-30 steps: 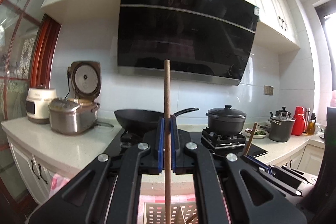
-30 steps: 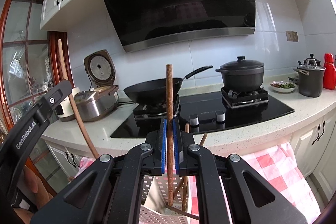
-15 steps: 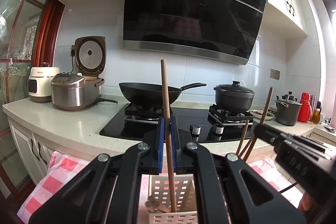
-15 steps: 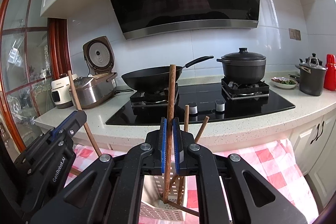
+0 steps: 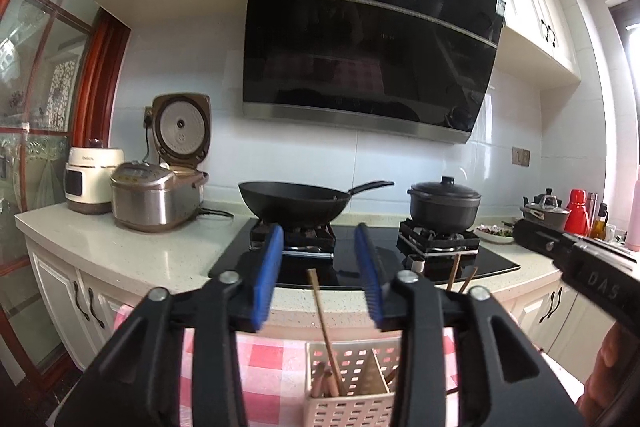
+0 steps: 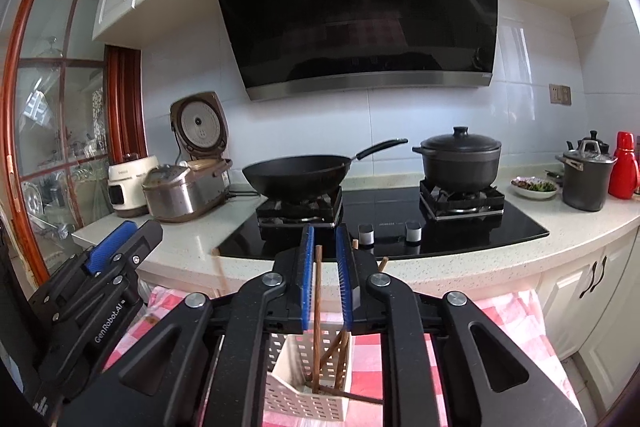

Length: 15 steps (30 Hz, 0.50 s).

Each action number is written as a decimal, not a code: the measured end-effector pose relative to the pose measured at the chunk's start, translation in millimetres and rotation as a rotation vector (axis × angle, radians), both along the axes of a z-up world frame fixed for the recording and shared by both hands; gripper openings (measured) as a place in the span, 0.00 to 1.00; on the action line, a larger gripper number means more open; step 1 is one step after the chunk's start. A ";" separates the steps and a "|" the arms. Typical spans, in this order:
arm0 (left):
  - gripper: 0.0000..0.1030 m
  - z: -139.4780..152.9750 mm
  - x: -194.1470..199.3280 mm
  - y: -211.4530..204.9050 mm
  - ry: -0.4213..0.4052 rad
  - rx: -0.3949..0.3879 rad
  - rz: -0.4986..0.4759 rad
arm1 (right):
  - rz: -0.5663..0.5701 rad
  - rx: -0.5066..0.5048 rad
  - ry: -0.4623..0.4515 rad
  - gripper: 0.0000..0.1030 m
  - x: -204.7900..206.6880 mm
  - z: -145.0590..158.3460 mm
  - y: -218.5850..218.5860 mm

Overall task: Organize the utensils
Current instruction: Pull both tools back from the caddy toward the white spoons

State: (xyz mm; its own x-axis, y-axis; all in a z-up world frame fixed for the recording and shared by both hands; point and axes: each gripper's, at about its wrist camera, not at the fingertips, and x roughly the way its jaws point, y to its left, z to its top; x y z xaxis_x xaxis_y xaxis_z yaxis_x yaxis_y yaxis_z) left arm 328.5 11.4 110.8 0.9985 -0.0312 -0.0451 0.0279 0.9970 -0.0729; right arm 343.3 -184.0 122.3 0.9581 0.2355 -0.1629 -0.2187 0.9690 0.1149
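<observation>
A white perforated utensil basket (image 5: pixel 352 399) stands on a pink-and-white checked cloth (image 5: pixel 264 363) in front of the kitchen counter, and an upright partition splits it into compartments. Thin brown wooden chopsticks stand in it. In the left wrist view one chopstick (image 5: pixel 325 323) leans up and to the left out of the left compartment, where several blunt wooden ends (image 5: pixel 325 383) sit together. Two more sticks (image 5: pixel 460 273) show behind the right finger. In the right wrist view a dark chopstick (image 6: pixel 317 311) stands almost upright in the basket (image 6: pixel 308 401), with others (image 6: pixel 340 355) leaning beside it and one lying across the rim.

The left gripper (image 5: pixel 320 275) points level over the basket toward the hob, where a black wok (image 5: pixel 296 201) and a lidded black pot (image 5: pixel 444 205) sit on the burners. The right gripper (image 6: pixel 326 283) tilts slightly down over the basket. Each gripper appears at the edge of the other's view, the right one with part of a hand (image 5: pixel 608 379) below it.

The left blue-padded fingers (image 5: pixel 266 277) have just been opening and stand well apart; the leaning chopstick rises between them and touches neither pad. The right fingers (image 6: pixel 307 279) have just been opening too and show a narrow gap; the upright chopstick stands in that gap close to the left pad, with clear space on its right side, so it is not clamped.
</observation>
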 end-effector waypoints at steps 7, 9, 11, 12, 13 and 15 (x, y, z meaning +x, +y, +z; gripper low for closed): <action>0.62 -2.9 -64.3 13.4 -0.004 0.020 0.006 | 0.022 0.014 0.005 0.16 -54.9 -4.6 -14.7; 0.71 -9.4 -89.0 16.1 0.008 0.031 0.000 | 0.036 0.019 0.017 0.20 -74.8 -11.7 -19.7; 0.78 -17.3 -110.6 18.6 0.020 0.037 -0.002 | 0.054 0.026 0.039 0.35 -93.0 -20.9 -24.9; 0.80 -21.1 -119.4 20.1 0.027 0.036 -0.003 | 0.060 0.032 0.046 0.40 -102.6 -26.0 -27.5; 0.82 -27.3 -131.9 22.7 0.040 0.027 -0.008 | 0.065 0.036 0.054 0.40 -113.7 -32.7 -30.2; 0.85 -39.4 -152.9 28.3 0.065 0.005 -0.019 | 0.069 0.025 0.071 0.40 -129.1 -43.7 -31.7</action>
